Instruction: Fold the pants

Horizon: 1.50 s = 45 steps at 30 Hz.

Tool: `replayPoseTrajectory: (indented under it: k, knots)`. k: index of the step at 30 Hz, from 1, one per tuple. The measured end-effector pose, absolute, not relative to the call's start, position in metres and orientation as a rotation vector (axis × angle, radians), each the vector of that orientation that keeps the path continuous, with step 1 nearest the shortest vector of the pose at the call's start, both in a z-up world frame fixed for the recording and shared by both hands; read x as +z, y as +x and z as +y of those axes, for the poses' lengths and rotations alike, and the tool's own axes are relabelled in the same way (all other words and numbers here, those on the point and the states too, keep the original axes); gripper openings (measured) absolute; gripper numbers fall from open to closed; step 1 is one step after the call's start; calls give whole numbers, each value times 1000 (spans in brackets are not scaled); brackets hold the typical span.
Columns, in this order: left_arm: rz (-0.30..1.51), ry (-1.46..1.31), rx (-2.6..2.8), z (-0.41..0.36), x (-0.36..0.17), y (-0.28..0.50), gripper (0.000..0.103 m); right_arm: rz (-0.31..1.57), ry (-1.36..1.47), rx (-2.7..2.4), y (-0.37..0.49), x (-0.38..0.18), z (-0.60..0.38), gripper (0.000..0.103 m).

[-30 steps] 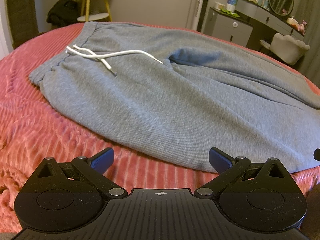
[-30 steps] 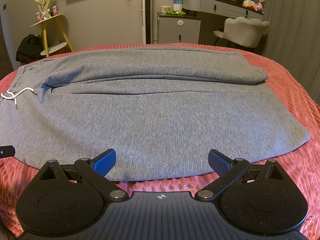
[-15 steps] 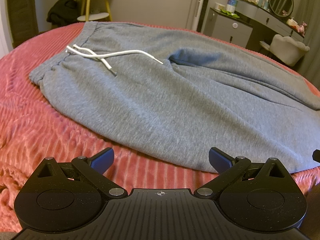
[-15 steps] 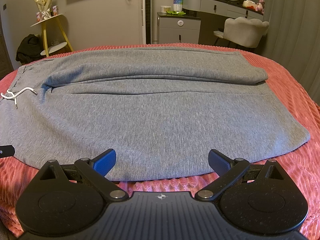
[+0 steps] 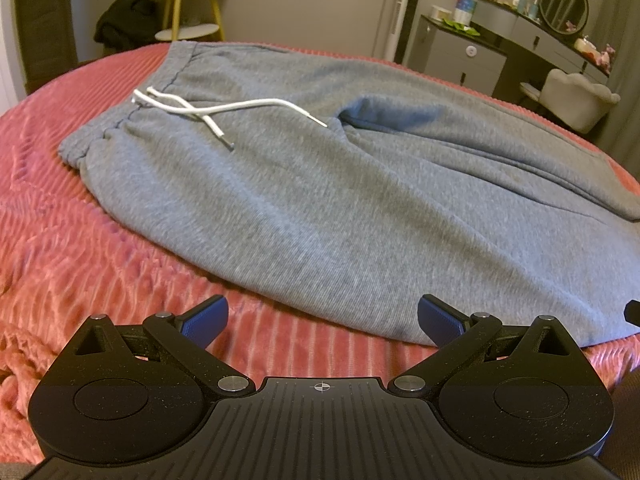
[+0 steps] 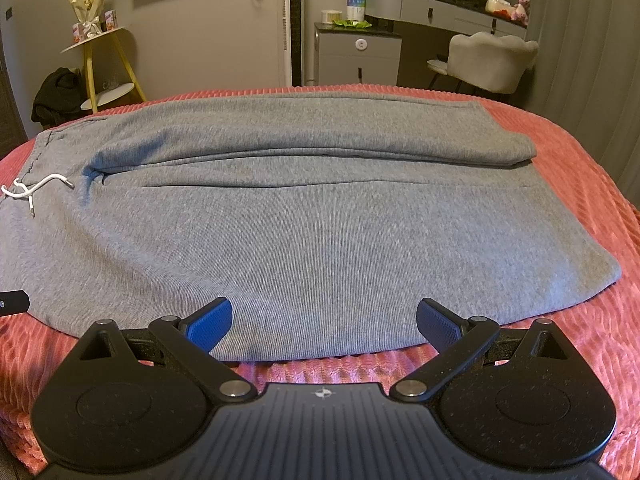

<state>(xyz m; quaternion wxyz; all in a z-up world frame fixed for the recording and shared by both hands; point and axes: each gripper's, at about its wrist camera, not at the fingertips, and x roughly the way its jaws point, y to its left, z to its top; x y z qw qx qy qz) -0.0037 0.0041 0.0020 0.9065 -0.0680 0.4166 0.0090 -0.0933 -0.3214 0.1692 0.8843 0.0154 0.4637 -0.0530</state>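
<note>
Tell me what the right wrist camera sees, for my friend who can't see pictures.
Grey pants lie spread flat across a pink bedspread, waistband and white drawstring at the left. The open right gripper hovers at their near edge, holding nothing. Behind stand a dresser and a chair.

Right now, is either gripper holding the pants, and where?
Nothing is held. The left gripper and right gripper are both open, at the near edge of the pants, which lie flat on the bed.
</note>
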Motion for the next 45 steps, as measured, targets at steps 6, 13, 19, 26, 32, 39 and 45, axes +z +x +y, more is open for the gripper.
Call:
replayPoseTrajectory:
  k: [6,13,19,26,32,39,45]
  knots:
    - [859,-142,17,5,2,-4,103,964,40,-108,-93,167,-323,99]
    - [861,-148,18,5,2,-4,103,967,47,-110,-93,166,-323,99]
    - [862,-151,24,7,2,-3,103,968,49,-109,-93,166,-323,99]
    - [859,-149,23,8,2,-3,103,966,65,-107,-93,166,-324,99]
    - [851,-155,18,8,4,-4,103,963,76,-102,-94,167,-326,99]
    - [853,-142,12,4,6,-2,103,970,114,-99,-92,167,-331,99]
    - [839,-122,11,3,18,6,103,984,212,-79,-83,168,-349,99]
